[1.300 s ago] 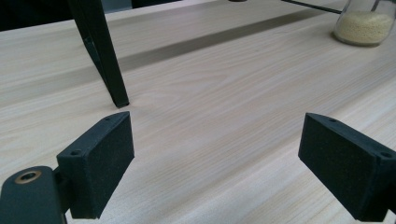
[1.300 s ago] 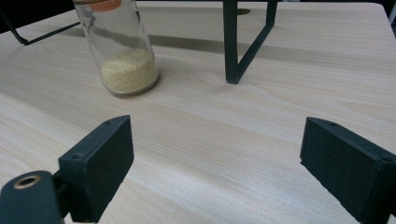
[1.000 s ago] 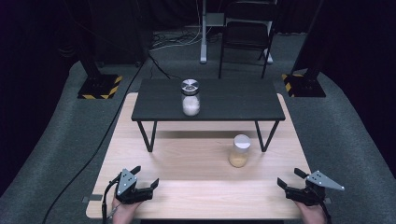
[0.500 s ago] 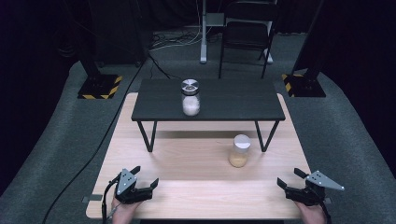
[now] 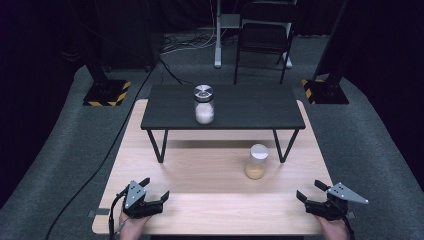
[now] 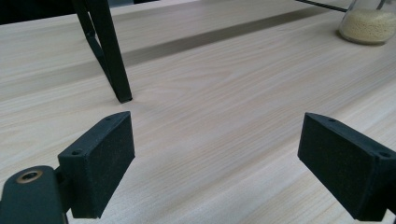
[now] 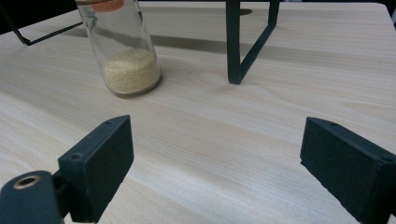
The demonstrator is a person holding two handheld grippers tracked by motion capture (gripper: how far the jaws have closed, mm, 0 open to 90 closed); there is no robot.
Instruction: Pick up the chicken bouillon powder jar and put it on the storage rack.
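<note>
A glass jar of yellow grains (image 5: 256, 162) with a pale lid stands upright on the light wooden table (image 5: 210, 210), right of centre; its base shows at the top right of the left gripper view (image 6: 369, 25) and at upper left in the right gripper view (image 7: 126, 51). A second jar with white contents and a metal lid (image 5: 204, 104) stands on the black raised shelf (image 5: 250, 107). My left gripper (image 5: 156, 190) rests at the table's near left, open and empty (image 6: 217, 163). My right gripper (image 5: 311, 191) rests at the near right, open and empty (image 7: 217, 163).
The shelf stands on thin black legs (image 6: 109, 56) (image 7: 236, 46) across the far half of the table. Bare wood lies between the two grippers. Beyond the table are a dark chair (image 5: 262, 37), stand bases with hazard stripes (image 5: 107, 92) and floor cables.
</note>
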